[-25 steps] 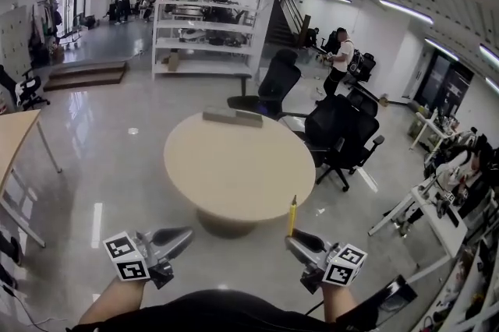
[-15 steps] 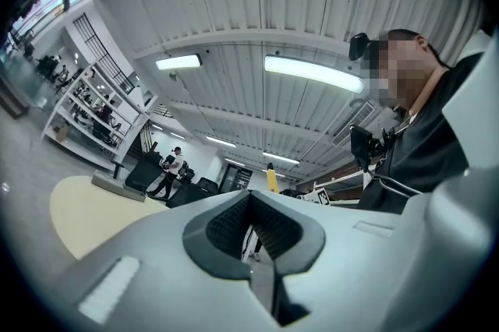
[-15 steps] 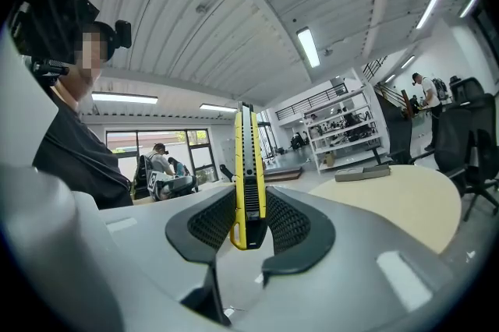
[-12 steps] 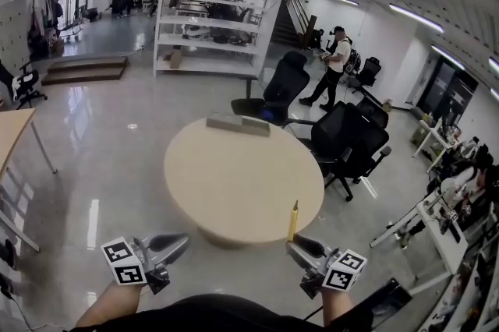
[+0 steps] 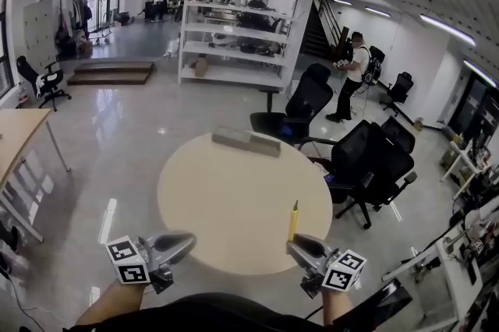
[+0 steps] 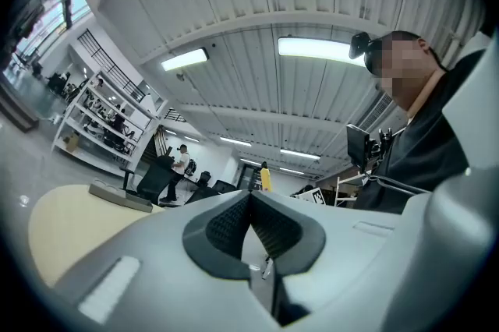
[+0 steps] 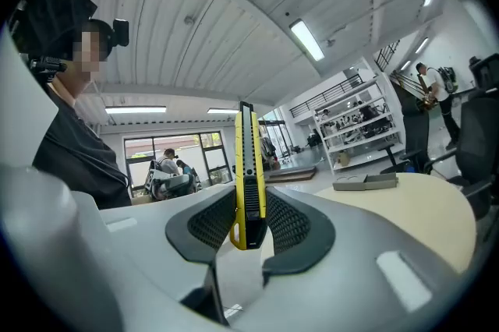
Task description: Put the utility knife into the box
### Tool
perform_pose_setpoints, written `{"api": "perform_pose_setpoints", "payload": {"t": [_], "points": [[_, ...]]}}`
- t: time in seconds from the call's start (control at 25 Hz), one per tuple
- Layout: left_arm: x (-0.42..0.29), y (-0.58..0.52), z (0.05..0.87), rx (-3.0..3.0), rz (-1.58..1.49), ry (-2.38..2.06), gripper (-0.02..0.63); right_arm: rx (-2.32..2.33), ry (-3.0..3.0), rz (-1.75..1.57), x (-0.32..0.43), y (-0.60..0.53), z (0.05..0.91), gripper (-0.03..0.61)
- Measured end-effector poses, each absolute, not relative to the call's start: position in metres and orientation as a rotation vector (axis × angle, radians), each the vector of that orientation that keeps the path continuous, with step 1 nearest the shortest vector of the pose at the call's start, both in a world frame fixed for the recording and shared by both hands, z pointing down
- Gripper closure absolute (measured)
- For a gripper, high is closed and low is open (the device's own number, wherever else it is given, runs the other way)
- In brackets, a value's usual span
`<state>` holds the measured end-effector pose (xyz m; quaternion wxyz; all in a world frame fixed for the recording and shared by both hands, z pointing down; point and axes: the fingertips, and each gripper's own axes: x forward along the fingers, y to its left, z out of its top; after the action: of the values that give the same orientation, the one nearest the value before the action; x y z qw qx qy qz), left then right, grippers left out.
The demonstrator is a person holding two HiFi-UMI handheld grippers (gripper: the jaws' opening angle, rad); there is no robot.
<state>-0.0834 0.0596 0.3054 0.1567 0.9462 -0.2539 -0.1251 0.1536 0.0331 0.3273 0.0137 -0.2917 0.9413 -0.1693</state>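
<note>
- Right gripper point(image 7: 248, 225) is clamped on the yellow utility knife point(image 7: 246, 167) near its bottom end. The knife stands upright and sticks up well above the jaws, by the near edge of the round desk point(image 5: 234, 198).
- Left gripper point(image 6: 251, 225) is closed up with nothing in it.
- Grey box point(image 5: 246, 141) sits at the desk's far edge, well apart from the knife.
- My worry: that low pinch leaves lots of knife free, so I'd guess it could pivot or slip on the long reach, or clip the box wall going in.
- No brand or text is readable on the knife or box, only square markers on the gripper cubes.
</note>
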Motion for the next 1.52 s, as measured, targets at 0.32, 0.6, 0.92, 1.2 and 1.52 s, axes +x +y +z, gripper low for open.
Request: {"api": "perform_pose_setpoints", "payload": {"t": [0.32, 0.6, 0.92, 1.2, 1.52], "points": [[0.002, 0.008, 0.302, 2.687, -0.326, -0.805, 0.615, -0.756, 2.963, -0.478, 0.221, -0.037, 0.32, 0.443], [0.02, -0.031, 0.303, 2.677, -0.298, -0.804, 0.615, -0.76, 2.939, -0.517, 0.241, -0.074, 0.326, 0.444], [-0.022, -0.097, 0.314, 2.687, -0.349, -0.694, 0.615, -0.889, 2.95, -0.482, 0.203, -0.122, 0.327, 0.443], [-0.084, -0.185, 0.315, 2.735, -0.346, -0.542, 0.615, -1.076, 2.845, -0.521, 0.151, -0.186, 0.321, 0.443], [-0.103, -0.242, 0.323, 2.717, -0.396, -0.576, 0.615, -1.083, 2.909, -0.492, 0.136, -0.231, 0.325, 0.443]]}}
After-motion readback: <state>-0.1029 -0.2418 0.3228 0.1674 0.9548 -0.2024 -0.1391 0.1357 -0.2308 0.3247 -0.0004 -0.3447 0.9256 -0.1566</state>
